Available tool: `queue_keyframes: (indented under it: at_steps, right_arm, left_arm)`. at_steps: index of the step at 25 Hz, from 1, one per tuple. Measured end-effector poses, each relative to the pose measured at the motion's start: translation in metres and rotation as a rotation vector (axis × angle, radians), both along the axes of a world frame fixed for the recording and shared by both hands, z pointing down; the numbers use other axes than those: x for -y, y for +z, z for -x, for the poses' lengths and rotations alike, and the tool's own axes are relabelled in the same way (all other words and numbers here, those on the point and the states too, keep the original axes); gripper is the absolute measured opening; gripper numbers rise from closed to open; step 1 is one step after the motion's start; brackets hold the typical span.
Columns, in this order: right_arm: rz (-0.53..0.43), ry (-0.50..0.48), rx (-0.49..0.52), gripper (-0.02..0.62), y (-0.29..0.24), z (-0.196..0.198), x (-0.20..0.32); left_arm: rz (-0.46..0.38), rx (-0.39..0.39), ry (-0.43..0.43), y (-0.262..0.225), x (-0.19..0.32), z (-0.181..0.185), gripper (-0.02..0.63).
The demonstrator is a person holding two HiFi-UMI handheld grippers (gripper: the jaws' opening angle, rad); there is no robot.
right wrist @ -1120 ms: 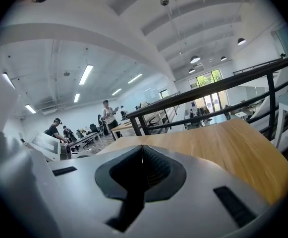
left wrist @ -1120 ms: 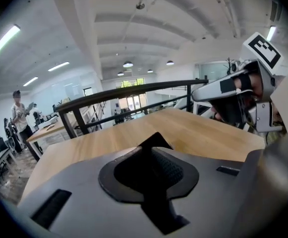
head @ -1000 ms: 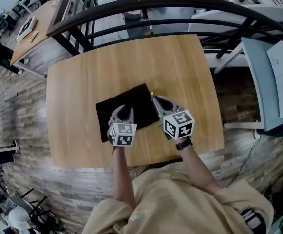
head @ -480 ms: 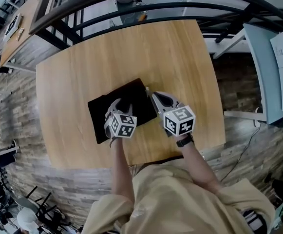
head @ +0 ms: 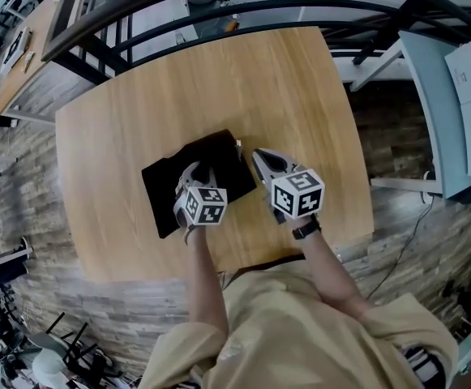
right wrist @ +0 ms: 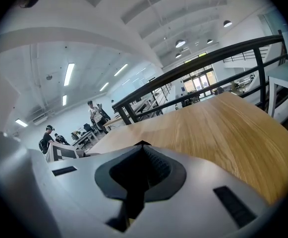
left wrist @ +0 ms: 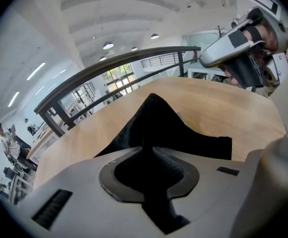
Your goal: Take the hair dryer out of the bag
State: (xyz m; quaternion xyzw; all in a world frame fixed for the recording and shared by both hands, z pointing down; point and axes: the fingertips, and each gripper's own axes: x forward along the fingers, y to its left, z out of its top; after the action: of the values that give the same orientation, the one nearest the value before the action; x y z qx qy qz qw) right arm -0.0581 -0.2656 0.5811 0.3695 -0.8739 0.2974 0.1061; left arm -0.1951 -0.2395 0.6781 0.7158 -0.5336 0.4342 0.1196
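A black fabric bag [head: 170, 189] lies on the wooden table [head: 284, 87], and no hair dryer shows in any view. My left gripper [head: 200, 174] points down onto the bag's near half. Its jaws have just been closing and now pinch a fold of the black fabric [left wrist: 156, 128], which rises to a peak beyond them. My right gripper [head: 259, 156] is shut, just off the bag's right corner and a little above the table. A small dark point [right wrist: 143, 144] sticks out at its jaw tips; I cannot tell what it is. The right gripper [left wrist: 233, 51] also shows in the left gripper view.
A black metal railing [head: 219, 10] curves round the table's far side. A grey desk with papers [head: 462, 96] stands to the right. The table's near edge [head: 243, 262] lies right behind both hands. Other desks and people [right wrist: 91, 110] are far off.
Both grippers have sunk closer to the table. The left one has settled onto the bag and taken hold of its fabric. The bag has kept its place on the table.
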Motion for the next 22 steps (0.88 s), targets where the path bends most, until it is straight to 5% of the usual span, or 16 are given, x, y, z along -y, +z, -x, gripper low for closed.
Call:
queue_keyframes:
  at_steps: [7,13,22]
  right_arm:
    - [0.008,-0.007,0.003,0.014,-0.001,-0.003,-0.01]
    - [0.012,-0.04,-0.015,0.014,0.006,-0.006,-0.017]
    - [-0.096,-0.285,-0.159,0.014,0.025,0.0,-0.028]
  left_arm:
    - [0.031,-0.19,-0.058,-0.012,-0.018,-0.001,0.052]
    - [-0.034,-0.341,-0.073,-0.05,-0.028,0.001,0.017]
    - [-0.024,-0.409,-0.036,-0.082,-0.041,0.018,0.017]
